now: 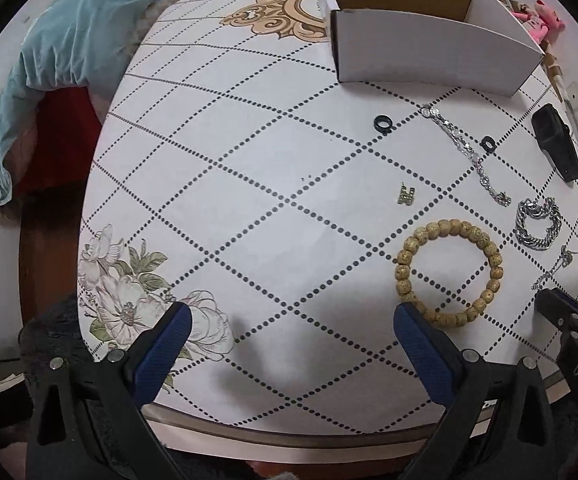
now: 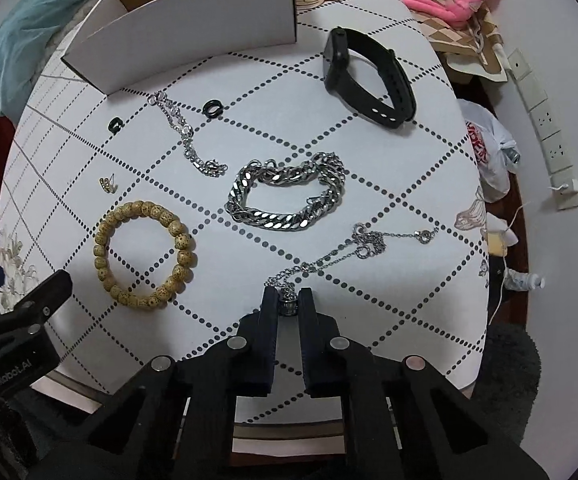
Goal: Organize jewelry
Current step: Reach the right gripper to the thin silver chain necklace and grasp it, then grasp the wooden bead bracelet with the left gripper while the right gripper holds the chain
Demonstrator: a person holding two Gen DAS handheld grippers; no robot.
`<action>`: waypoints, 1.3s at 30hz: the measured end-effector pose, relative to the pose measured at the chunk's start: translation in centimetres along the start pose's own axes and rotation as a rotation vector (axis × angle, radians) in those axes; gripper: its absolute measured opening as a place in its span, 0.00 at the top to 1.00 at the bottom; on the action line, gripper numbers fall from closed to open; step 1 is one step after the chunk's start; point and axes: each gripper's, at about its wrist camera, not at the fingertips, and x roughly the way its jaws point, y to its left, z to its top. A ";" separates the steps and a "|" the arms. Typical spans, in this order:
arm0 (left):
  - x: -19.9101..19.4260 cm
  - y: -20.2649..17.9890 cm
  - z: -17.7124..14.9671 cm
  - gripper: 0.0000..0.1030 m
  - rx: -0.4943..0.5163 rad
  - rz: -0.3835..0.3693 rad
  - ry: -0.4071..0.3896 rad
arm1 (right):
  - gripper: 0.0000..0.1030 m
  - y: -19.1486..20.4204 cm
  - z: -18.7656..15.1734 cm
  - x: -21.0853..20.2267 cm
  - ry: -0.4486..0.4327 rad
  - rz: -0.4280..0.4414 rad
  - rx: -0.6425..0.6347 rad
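Right gripper [image 2: 288, 300] jaws pinching necklace pendant [image 2: 287, 303], left gripper [image 1: 291, 320] jaws wide

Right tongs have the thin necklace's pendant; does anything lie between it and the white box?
Yes. From the right tongs on the pendant, the straight line to the white box crosses the chunky chain bracelet and the thin silver bracelet. Lifting would clear both.

Left gripper [image 1: 291, 330] agape (right gripper [image 2: 287, 305] clamped)
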 end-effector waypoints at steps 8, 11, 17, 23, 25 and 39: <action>0.6 -1.2 1.0 0.02 -0.031 -0.167 0.014 | 0.90 -2.9 0.5 -2.4 -0.028 0.003 0.055; 0.9 -1.9 1.5 0.26 -0.010 -0.202 0.010 | 0.90 -3.3 0.7 -2.5 -0.036 -0.011 0.059; 1.6 -3.1 1.5 0.76 0.064 -0.217 0.005 | 0.90 -3.4 0.9 -2.3 -0.036 -0.034 0.048; 1.0 -4.2 1.4 0.94 0.089 -0.215 -0.020 | 0.90 -3.5 0.9 -2.1 -0.037 -0.035 0.045; 0.5 -3.8 1.4 0.94 0.083 -0.224 -0.038 | 0.90 -3.4 0.9 -2.5 -0.047 -0.027 0.047; -7.0 -0.5 2.4 0.94 0.063 -0.306 -0.199 | 0.90 -3.3 3.5 -10.4 -0.181 0.130 0.069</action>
